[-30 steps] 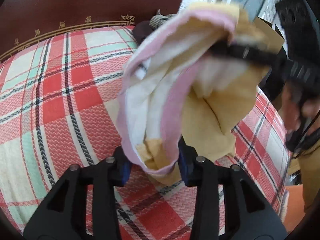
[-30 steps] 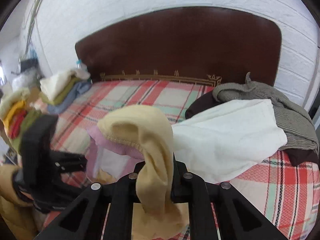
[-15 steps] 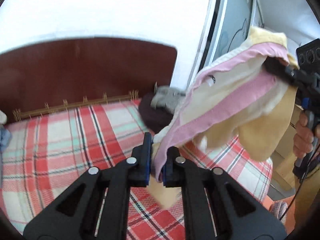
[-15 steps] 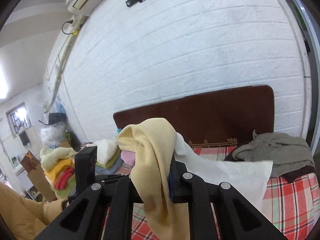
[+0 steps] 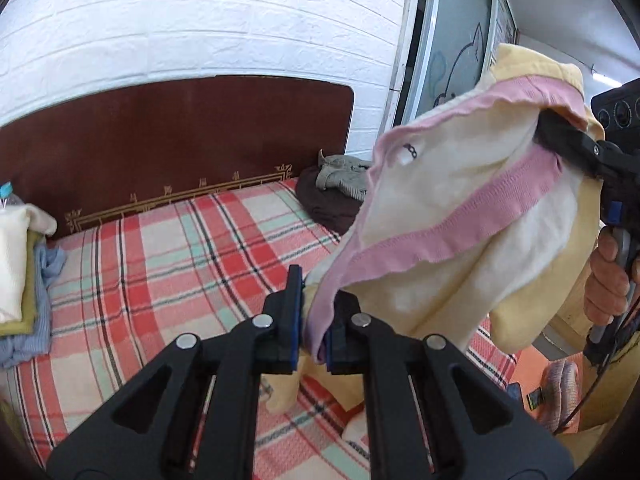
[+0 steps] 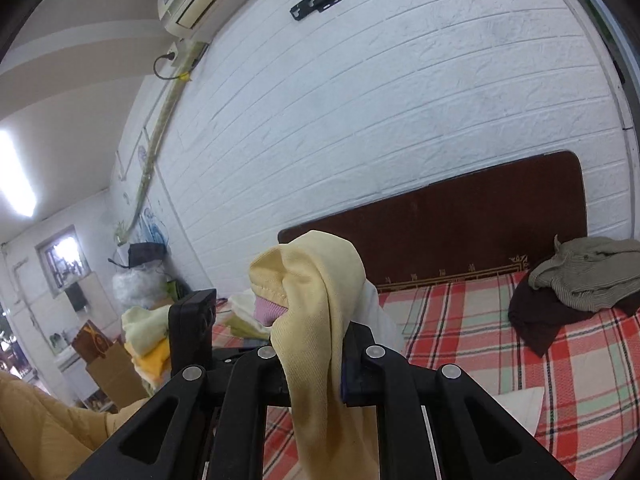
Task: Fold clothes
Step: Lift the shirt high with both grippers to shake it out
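A pale yellow garment (image 5: 460,248) with a pink hem and white fleecy lining hangs stretched in the air between both grippers, above the plaid bed (image 5: 160,280). My left gripper (image 5: 314,316) is shut on the pink hem at the garment's lower end. In the left wrist view the right gripper (image 5: 558,136) clamps the upper end, with a hand (image 5: 604,280) on its handle. In the right wrist view the right gripper (image 6: 316,364) is shut on a yellow fold of the garment (image 6: 316,300), which drapes down over its jaws. The left gripper's body (image 6: 190,332) shows behind it.
A dark brown headboard (image 5: 160,140) backs the bed against a white brick wall. Unfolded grey and dark brown clothes (image 6: 580,284) lie at the bed's far right corner. Folded stacks (image 5: 20,280) sit on the left, and a white cloth (image 6: 516,404) lies near the front.
Both grippers rose and lifted the garment off the bed, and both views tilted up toward the wall. The left jaws, wide around the hem before, closed onto the pink edge.
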A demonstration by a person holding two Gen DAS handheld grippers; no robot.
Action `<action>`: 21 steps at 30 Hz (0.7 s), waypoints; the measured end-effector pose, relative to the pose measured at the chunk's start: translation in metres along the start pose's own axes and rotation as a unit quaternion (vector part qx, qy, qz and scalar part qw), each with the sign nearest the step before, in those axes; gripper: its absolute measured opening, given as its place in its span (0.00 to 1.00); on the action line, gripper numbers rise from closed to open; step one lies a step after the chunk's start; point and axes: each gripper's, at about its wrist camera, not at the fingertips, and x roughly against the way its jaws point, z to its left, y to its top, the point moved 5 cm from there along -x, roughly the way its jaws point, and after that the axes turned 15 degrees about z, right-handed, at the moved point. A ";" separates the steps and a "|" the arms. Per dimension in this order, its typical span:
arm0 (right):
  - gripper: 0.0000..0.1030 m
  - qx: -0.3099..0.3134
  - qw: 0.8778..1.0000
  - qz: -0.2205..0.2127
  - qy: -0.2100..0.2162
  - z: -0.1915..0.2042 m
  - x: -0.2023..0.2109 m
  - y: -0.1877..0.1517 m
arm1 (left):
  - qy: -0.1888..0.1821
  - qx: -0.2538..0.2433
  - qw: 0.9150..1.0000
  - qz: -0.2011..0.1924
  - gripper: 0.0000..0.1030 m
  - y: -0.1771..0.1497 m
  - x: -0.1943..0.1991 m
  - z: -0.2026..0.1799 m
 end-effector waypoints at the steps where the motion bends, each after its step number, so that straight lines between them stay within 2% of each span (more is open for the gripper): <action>1: 0.11 0.001 1.000 0.003 0.001 0.002 -0.001 -0.001 | -0.002 0.004 1.000 -0.002 0.10 -0.005 0.003 0.001; 9: 0.11 0.018 0.999 0.024 0.017 0.018 0.001 0.018 | -0.018 0.020 0.999 -0.029 0.11 -0.028 0.040 0.005; 11: 0.11 0.026 0.999 0.024 0.021 0.025 -0.001 0.026 | -0.031 0.024 0.999 -0.033 0.26 -0.035 0.049 0.004; 12: 0.11 0.029 0.999 0.025 0.027 0.029 -0.002 0.029 | -0.037 0.023 0.998 -0.036 0.48 -0.039 0.052 0.003; 13: 0.11 0.031 0.999 0.025 0.033 0.032 -0.004 0.032 | -0.035 0.023 0.998 -0.045 0.64 -0.044 0.056 0.003; 16: 0.11 0.036 0.998 0.031 0.051 0.042 -0.008 0.037 | -0.034 0.018 0.998 -0.057 0.72 -0.059 0.060 0.003; 21: 0.11 0.042 0.996 0.038 0.072 0.052 -0.019 0.043 | -0.048 0.029 0.998 -0.032 0.74 -0.084 0.033 0.008</action>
